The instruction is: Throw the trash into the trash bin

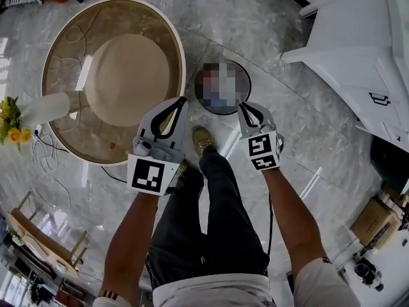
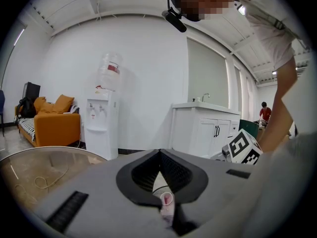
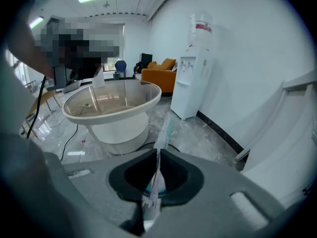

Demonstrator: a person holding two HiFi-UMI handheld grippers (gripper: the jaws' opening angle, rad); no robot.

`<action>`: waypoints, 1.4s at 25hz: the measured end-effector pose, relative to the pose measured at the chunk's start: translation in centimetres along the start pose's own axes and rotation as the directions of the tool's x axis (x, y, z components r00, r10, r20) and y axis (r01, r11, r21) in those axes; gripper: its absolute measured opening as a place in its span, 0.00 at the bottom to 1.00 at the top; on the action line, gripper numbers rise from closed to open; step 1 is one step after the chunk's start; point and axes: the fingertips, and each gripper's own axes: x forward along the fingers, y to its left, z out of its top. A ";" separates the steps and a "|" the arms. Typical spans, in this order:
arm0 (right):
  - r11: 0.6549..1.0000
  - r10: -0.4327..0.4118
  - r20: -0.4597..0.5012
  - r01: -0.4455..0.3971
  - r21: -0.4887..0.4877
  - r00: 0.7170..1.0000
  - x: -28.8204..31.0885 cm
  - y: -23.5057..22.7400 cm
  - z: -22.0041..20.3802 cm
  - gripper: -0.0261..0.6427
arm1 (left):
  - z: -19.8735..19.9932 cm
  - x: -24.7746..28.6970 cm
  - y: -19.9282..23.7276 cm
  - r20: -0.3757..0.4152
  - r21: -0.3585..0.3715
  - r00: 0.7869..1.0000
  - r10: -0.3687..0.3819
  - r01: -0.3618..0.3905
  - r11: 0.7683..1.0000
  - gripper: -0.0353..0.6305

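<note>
Presently, my left gripper (image 1: 182, 102) is clamped shut on a rolled pink scrap (image 2: 167, 202), and my right gripper (image 1: 244, 109) pinches a thin clear wrapper (image 3: 157, 175). Both hang near the rim of the trash bin (image 1: 248, 88). Risk: released off-centre, the light wrapper may drift onto the floor. What the bin contains is hidden.

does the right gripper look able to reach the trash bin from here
Probably yes: the right gripper, shut on a thin wrapper, hangs right at the trash bin's rim with nothing between them. Whether the bin's mouth is open I cannot tell.
</note>
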 end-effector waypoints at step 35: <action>0.956 0.292 0.543 -0.252 -0.150 0.787 -13.6 7.1 29.6 0.04 | 13.3 -9.4 2.9 0.115 0.030 0.981 0.153 -0.158 0.987 0.05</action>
